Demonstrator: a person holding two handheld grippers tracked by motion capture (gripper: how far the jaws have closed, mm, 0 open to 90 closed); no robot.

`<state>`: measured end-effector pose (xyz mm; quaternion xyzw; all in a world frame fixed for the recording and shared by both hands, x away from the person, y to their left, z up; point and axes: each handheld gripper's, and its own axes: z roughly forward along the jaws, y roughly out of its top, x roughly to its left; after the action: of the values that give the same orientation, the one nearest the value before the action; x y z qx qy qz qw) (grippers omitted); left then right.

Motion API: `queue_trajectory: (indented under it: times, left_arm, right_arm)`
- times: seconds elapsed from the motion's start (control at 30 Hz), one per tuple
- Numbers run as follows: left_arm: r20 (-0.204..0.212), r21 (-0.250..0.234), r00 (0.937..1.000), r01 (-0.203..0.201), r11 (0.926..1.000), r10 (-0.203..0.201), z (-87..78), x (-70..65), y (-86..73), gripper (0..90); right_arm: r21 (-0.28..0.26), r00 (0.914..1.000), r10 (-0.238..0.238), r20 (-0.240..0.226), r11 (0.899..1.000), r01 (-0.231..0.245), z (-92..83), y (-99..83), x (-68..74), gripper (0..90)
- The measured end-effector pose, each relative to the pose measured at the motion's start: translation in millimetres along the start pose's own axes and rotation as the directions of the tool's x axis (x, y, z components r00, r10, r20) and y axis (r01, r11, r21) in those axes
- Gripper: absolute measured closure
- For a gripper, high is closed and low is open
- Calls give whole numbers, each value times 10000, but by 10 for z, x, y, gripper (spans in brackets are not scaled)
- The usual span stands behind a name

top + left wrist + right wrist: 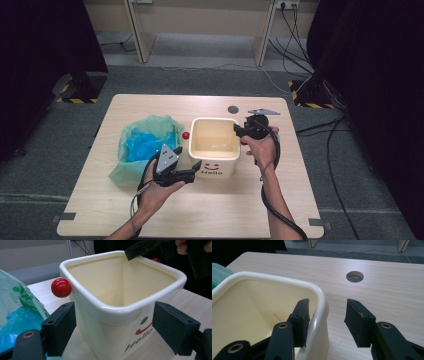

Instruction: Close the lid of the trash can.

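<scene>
1. Table (210, 210): pale wood, with a round cable hole (354, 276) near its far edge. Everything else I list stands or lies on it.

2. Green plastic bag (142, 145): crumpled, something blue inside, lying at the left of the table, just beside the bin.

3. Cream bin (215, 147): square, open-topped and upright near the middle of the table, with "Hello" and a smile printed on the side facing me. I see nothing in the part of its inside that shows. A red knob (61, 287) sticks out of its wall on the bag side; my left gripper view shows a second red one at the opposite rim.

4. My left gripper (192, 170): at the bin's near left corner. Its jaws are spread wide to either side of that corner, pads clear of the walls, gripping nothing.

5. My right gripper (327, 320): at the bin's far right corner. One jaw hangs inside the bin, close against the inner wall, the other outside over the table, so the rim runs between them. The outer pad stands well off the wall; the rim is let go, not pinched.
</scene>
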<state>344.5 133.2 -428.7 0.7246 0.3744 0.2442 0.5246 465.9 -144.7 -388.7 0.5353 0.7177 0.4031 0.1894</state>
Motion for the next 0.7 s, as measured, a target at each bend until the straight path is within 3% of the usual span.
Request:
queue_trajectory:
  times: [0.17,0.3,0.4,0.53,0.7]
  left_arm:
    - [27,-34,10000,9,10000,-9,-37,4,1,186]
    - [151,-26,9998,114,9999,-113,-62,6,-2,186]
    - [279,-17,9993,258,9997,-257,-92,8,-7,186]
    - [456,40,9981,408,9992,-409,-137,8,-28,184]
    - [692,285,9965,458,9985,-477,-173,-8,-87,179]
  right_arm:
    - [-305,9986,489,-222,9983,-496,-58,-1,-52,471]
    - [-448,9981,543,-284,9975,-556,-114,-8,-94,456]
    - [-648,9948,801,-636,9943,-842,-171,-19,-119,429]
    - [-868,9960,432,-777,9950,-499,-286,-34,-113,413]
    - [-1029,9949,425,-911,9933,-518,-370,-80,-151,407]
